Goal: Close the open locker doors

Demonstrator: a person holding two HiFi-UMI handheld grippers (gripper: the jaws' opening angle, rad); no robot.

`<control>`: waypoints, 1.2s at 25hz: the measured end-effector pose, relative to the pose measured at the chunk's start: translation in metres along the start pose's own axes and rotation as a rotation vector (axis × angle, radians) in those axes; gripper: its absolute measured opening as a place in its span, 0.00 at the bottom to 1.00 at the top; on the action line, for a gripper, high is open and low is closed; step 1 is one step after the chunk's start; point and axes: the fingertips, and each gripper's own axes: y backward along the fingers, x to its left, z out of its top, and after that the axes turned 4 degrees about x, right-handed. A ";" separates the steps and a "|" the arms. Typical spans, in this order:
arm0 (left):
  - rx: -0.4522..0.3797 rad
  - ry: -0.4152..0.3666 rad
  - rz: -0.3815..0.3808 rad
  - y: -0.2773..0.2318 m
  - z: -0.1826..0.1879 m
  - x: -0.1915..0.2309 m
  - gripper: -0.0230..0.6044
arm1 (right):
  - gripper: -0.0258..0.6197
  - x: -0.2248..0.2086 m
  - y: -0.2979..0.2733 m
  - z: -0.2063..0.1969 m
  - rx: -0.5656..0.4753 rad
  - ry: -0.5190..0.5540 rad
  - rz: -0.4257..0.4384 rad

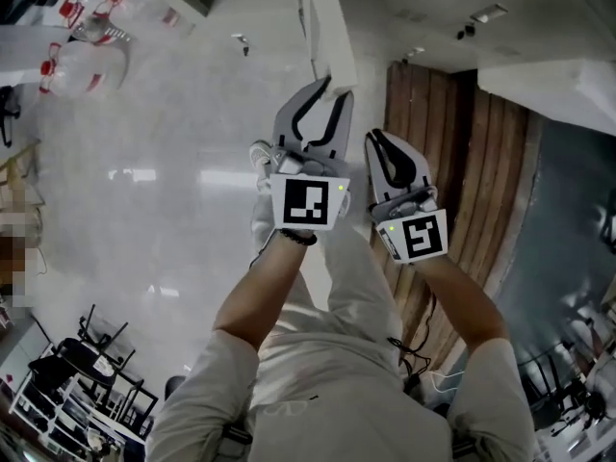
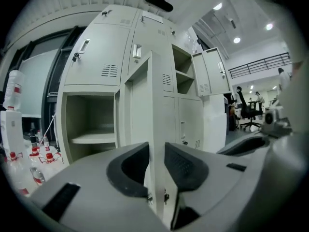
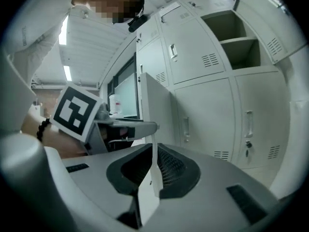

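Far left of the locker bank: lower compartment gaping, shelf bare. Just right of it, locker door swung out from the bank's lower row, edge-on to the camera. Left claw roughly half open, clamped across that door's free edge, pads flush on both faces. Further right, upper compartment also open, second door swung wide off the bank's right side. Right claw almost closed, tips seemingly pinching the first door's thin front lip, close beside the left claw. Handling guess: painted sheet steel, so light, stiff, no give, probably swinging freely on hinges. Smooth and slippery under the pads, more likely to slide than hold. Best taken at the free vertical edge, far from the hinge, for leverage. Worth minding the small latch fitting low on that edge. Gentle push only; likely to bang or bounce back if slammed.
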 end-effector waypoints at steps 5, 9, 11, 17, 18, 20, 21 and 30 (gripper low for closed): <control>-0.006 -0.065 -0.176 0.029 -0.012 0.033 0.19 | 0.20 0.049 -0.065 -0.010 -0.001 0.051 0.136; -0.007 -0.071 -0.285 0.041 -0.023 0.059 0.19 | 0.26 0.069 -0.110 -0.011 -0.017 0.056 0.175; -0.010 -0.083 -0.331 0.046 -0.026 0.072 0.19 | 0.27 0.077 -0.127 -0.011 -0.020 0.082 0.196; -0.028 -0.076 -0.419 0.052 -0.035 0.100 0.19 | 0.29 0.099 -0.173 -0.009 -0.024 0.182 0.281; -0.034 -0.073 -0.426 0.053 -0.035 0.105 0.19 | 0.28 0.102 -0.180 -0.007 -0.028 0.180 0.286; -0.041 -0.072 -0.436 0.056 -0.036 0.119 0.19 | 0.27 0.111 -0.191 -0.003 -0.038 0.174 0.293; -0.041 -0.074 -0.437 0.058 -0.037 0.128 0.19 | 0.26 0.116 -0.197 -0.001 -0.042 0.176 0.299; 0.002 -0.001 -0.206 0.085 -0.083 0.241 0.15 | 0.22 0.142 -0.269 0.015 -0.022 0.156 0.337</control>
